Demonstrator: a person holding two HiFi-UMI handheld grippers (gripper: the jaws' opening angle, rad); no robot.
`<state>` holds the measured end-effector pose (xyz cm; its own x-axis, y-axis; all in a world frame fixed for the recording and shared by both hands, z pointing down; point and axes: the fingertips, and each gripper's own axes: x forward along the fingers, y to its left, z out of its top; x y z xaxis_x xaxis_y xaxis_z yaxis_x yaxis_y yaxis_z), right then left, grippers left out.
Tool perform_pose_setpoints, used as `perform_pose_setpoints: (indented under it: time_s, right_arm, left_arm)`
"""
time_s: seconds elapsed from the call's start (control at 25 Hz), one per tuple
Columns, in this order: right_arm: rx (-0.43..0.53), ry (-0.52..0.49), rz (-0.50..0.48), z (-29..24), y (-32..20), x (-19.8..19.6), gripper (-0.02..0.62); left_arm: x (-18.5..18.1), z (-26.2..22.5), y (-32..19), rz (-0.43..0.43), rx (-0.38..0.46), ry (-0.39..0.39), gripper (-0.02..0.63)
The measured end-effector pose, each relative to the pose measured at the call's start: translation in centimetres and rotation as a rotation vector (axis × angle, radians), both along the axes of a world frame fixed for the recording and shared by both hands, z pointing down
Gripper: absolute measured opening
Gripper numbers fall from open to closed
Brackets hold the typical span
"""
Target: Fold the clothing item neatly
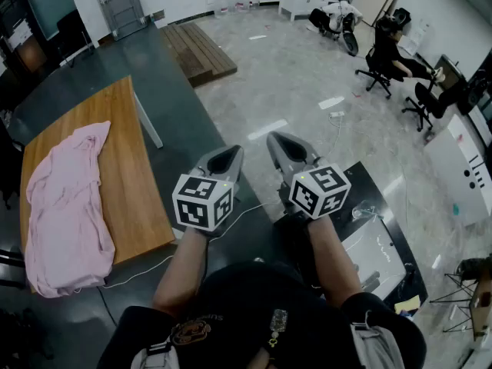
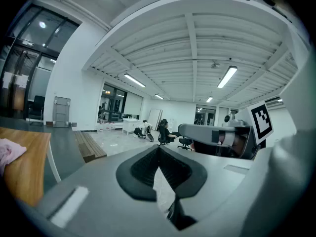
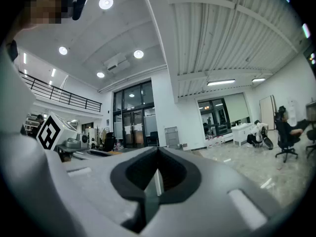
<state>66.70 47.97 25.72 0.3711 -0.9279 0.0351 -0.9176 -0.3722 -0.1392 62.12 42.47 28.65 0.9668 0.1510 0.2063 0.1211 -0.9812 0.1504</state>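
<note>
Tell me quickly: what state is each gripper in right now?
Left gripper: closed, holding nothing.
Right gripper: closed, holding nothing.

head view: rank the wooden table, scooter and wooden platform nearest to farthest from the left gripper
From the left gripper:
1. wooden table, just to its left, with the pink garment lying on it.
2. wooden platform, on the floor ahead, slightly left.
3. scooter, far ahead to the right.
</note>
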Motion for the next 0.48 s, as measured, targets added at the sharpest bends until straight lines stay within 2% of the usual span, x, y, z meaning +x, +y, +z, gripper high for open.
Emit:
perform_pose_setpoints:
  time_s: [0.48]
  right_arm:
    - [0.022,-0.013,-0.003,-0.34,0.03,0.21,0.003]
  left_arm:
    - [-0.07,-0.18,0.14,-0.018,0.002,0.004,0.008]
